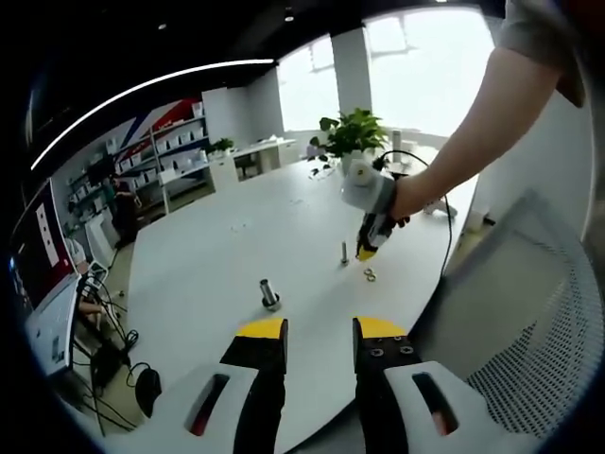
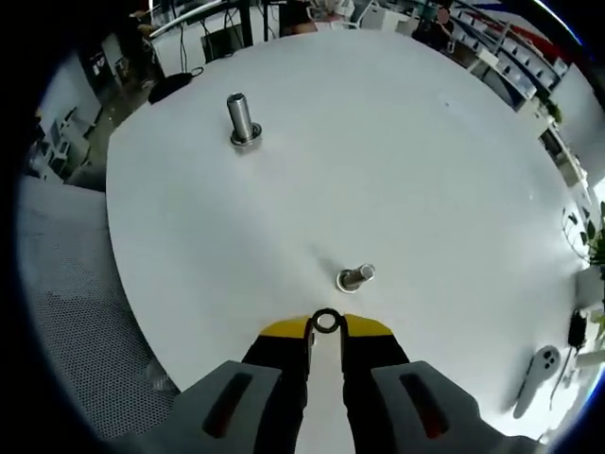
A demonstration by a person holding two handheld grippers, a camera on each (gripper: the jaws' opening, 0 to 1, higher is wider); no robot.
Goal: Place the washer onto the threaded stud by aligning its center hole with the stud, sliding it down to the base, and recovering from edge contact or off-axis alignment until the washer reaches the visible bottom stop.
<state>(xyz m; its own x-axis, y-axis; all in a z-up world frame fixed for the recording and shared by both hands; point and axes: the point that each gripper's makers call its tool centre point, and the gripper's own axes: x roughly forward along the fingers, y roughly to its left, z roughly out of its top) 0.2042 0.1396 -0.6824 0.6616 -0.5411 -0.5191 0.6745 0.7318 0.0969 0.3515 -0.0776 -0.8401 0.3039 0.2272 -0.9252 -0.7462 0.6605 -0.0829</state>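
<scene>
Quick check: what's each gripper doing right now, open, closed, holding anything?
Left gripper: open, holding nothing, above the white table.
Right gripper: closed on the washer, close to the threaded stud.

Small flat metal ring washer (image 2: 326, 322) lies on the white table (image 2: 425, 170), its centre hole open, at the yellow tips of the right tool (image 2: 326, 333). Short threaded steel stud (image 2: 356, 276) stands upright on its base flange just beyond, apart from the washer.

A matt white table (image 2: 397, 151) is seen; shiny bare metal is shown by the stud (image 2: 356, 277) and washer (image 2: 326, 322)
</scene>
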